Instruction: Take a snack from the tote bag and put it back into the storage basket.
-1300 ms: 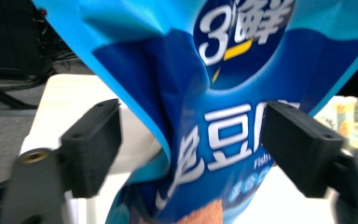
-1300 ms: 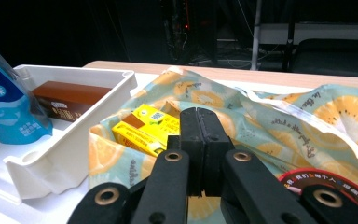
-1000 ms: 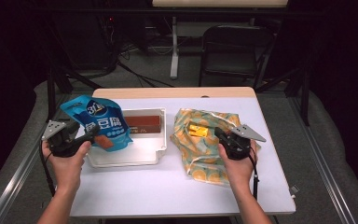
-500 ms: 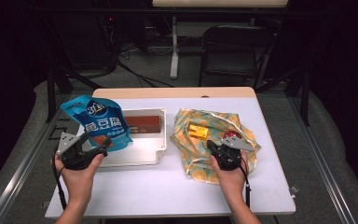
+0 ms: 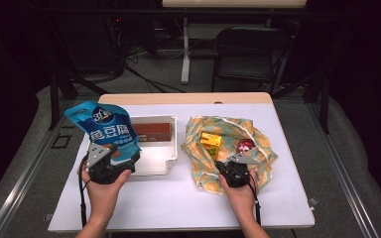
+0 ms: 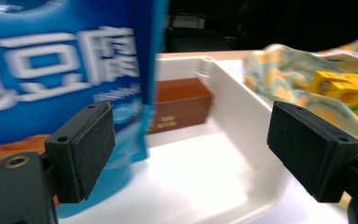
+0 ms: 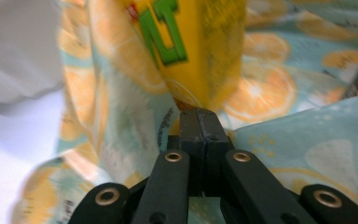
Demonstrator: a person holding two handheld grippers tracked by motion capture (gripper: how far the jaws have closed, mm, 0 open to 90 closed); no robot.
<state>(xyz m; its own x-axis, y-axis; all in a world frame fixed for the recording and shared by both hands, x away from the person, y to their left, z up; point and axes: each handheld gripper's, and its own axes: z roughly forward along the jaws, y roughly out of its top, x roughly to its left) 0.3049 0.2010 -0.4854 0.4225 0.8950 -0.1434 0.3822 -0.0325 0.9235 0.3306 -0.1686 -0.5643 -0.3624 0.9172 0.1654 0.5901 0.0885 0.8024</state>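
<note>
While the left gripper (image 5: 121, 161) hangs with jaws spread at the near edge of the white tray (image 5: 171, 161), clear of the blue snack pouch (image 5: 106, 130) standing there, the right gripper (image 5: 223, 167), pressed together, rests on the orange-print cloth (image 5: 206, 181) near the yellow carton (image 5: 211, 143).

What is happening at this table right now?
A person works at a white table with a gripper in each hand. The left gripper, jaws open, is beside a blue snack pouch standing in a white tray; the pouch is not between its pads. A brown box lies in the tray too. The right gripper, jaws shut, rests on an orange-print cloth near a yellow carton and a red item.
</note>
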